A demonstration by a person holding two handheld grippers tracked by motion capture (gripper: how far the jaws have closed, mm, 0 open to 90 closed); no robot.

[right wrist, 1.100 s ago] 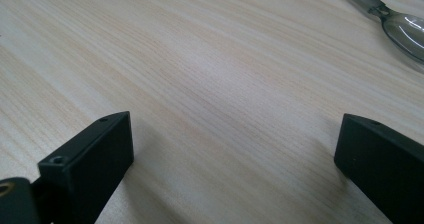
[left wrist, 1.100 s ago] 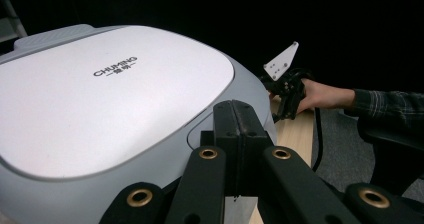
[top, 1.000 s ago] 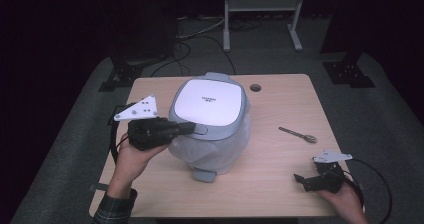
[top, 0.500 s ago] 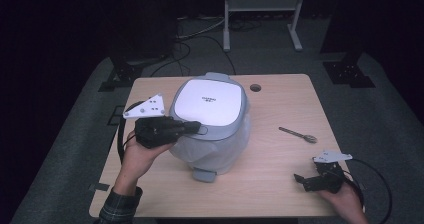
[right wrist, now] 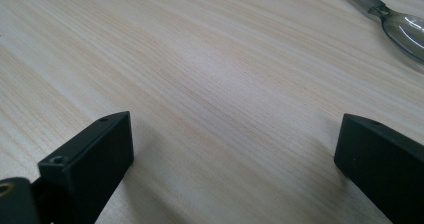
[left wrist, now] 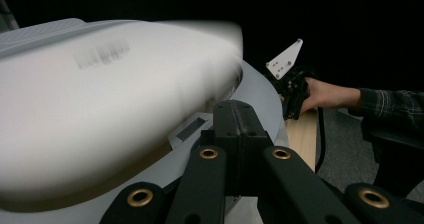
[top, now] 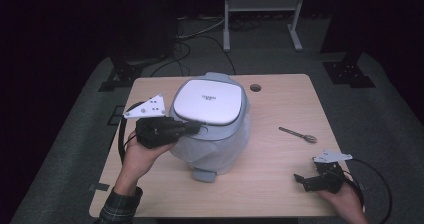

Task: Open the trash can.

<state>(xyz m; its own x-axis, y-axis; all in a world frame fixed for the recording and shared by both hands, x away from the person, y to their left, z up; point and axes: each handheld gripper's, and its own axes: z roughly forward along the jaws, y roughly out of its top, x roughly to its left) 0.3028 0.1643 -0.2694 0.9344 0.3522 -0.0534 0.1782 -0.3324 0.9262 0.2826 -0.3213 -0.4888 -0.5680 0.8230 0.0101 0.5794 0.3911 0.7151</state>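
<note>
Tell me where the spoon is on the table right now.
In the high view the spoon lies on the table's right side, between the rice cooker and the right edge, beyond the right claw, apart from both.

**Lettering on cooker lid too faint to read**

A short line of dark print sits at the middle of the white lid (top: pixel 209 102) of the rice cooker (top: pixel 215 149) in the high view, but it is too small to make out. In the left gripper view the same print is smeared into a grey blur on the lid. No other text, number or sign can be read on anything else.
</note>
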